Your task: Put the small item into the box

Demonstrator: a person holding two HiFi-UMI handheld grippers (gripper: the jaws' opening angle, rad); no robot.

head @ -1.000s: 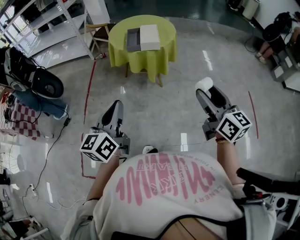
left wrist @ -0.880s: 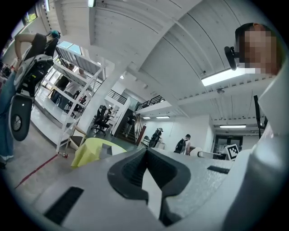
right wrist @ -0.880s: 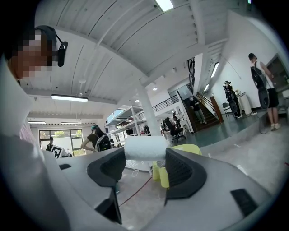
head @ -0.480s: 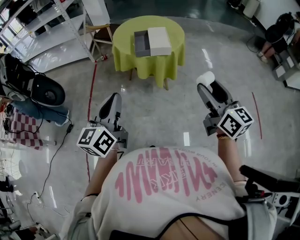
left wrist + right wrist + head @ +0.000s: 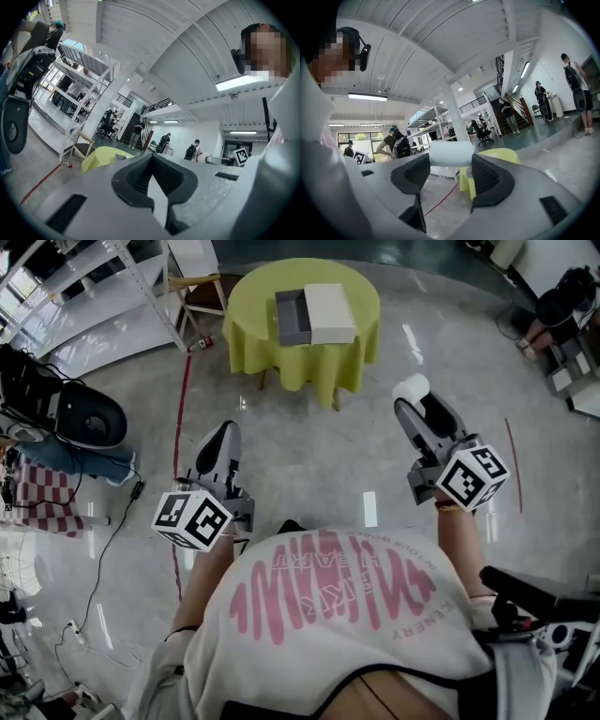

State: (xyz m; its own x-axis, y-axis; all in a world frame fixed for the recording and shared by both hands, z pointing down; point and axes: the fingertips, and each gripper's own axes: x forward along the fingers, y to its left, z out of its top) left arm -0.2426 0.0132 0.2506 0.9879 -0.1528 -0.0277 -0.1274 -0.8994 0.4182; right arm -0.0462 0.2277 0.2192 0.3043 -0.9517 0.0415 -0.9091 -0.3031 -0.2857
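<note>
Roll (image 5: 451, 153): white, cylindrical, soft-looking. Location: in the air over the floor, right of centre in the head view, well apart from the box. Held end to end across the very tips of the right gripper (image 5: 414, 407), which is clenched on it; most of the roll stands clear above the pads.

Left gripper (image 5: 225, 437): jaws pressed together with nothing between them, carried low at centre left.

Box (image 5: 289, 319): grey, open, top centre of the head view. A white lid (image 5: 330, 313) lies touching its right side.

Table (image 5: 246, 317): round, under a yellow-green cloth that hangs to the floor; it bears the box and lid.

Surroundings: a chair (image 5: 199, 292) just left of the table, a red floor line (image 5: 181, 404) running down from it, and a cable (image 5: 105, 521) on the floor at far left.

Hazards, as judged:
- Tip-only hold. A jolt while crossing the floor could let the roll slide out and fall.
- Soft body. A harder squeeze may crush it; a looser one may lose it.
- Narrow opening with the lid hard against it. A release too far right would leave the roll on the lid, from which it could roll off the table.
- Hanging cloth. Catching it with a gripper could drag the box.
</note>
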